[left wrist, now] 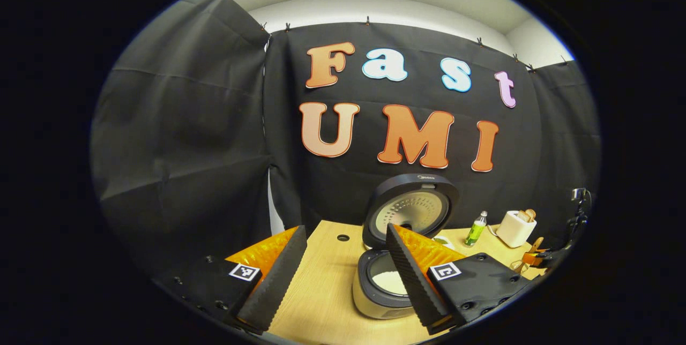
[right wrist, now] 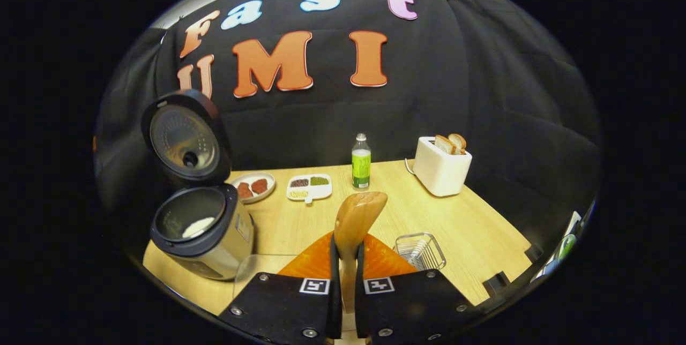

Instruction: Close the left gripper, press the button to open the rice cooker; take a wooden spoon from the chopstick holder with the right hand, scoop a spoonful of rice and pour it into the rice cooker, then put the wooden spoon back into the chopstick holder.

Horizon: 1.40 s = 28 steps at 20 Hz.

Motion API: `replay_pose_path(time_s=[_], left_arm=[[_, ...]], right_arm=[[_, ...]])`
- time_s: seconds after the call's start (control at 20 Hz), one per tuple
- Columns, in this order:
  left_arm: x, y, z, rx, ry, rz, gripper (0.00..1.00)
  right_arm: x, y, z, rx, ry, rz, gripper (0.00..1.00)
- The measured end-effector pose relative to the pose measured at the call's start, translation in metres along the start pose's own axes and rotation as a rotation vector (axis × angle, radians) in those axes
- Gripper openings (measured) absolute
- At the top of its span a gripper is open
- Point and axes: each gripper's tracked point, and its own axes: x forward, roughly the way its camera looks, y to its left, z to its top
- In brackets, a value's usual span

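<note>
Now wooden spoon (right wrist: 358,216) upright, bowl empty, pinched in right claw (right wrist: 345,259)

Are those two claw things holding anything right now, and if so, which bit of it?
The right gripper holds the wooden spoon by its handle, bowl pointing up. The left gripper is open and holds nothing.

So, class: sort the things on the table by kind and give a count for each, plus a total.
Appliances: 2, rice cooker, toaster
Food dishes: 2, plate, tray
Bottles: 1
Wire baskets: 1
Total: 6
</note>
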Motion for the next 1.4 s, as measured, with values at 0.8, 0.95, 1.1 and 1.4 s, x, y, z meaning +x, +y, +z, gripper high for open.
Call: replay_pose_path(time_s=[0.8, 0.95, 1.1, 1.4], left_arm=[[0.003, 0.014, -0.02, 0.02, 0.05, 0.005, 0.97], [0.005, 0.012, -0.023, 0.011, 0.061, -0.004, 0.99], [0.004, 0.012, -0.027, 0.014, 0.065, -0.006, 0.99], [0.002, 0.015, -0.023, 0.006, 0.061, -0.003, 0.99]], right_arm=[[-0.008, 0.08, -0.06, 0.184, 0.056, 0.063, 0.09], [-0.004, 0.084, -0.066, 0.369, 0.098, 0.129, 0.09], [0.005, 0.066, -0.073, 0.523, 0.145, 0.119, 0.09], [0.003, 0.053, -0.078, 0.766, 0.199, 0.167, 0.09]])
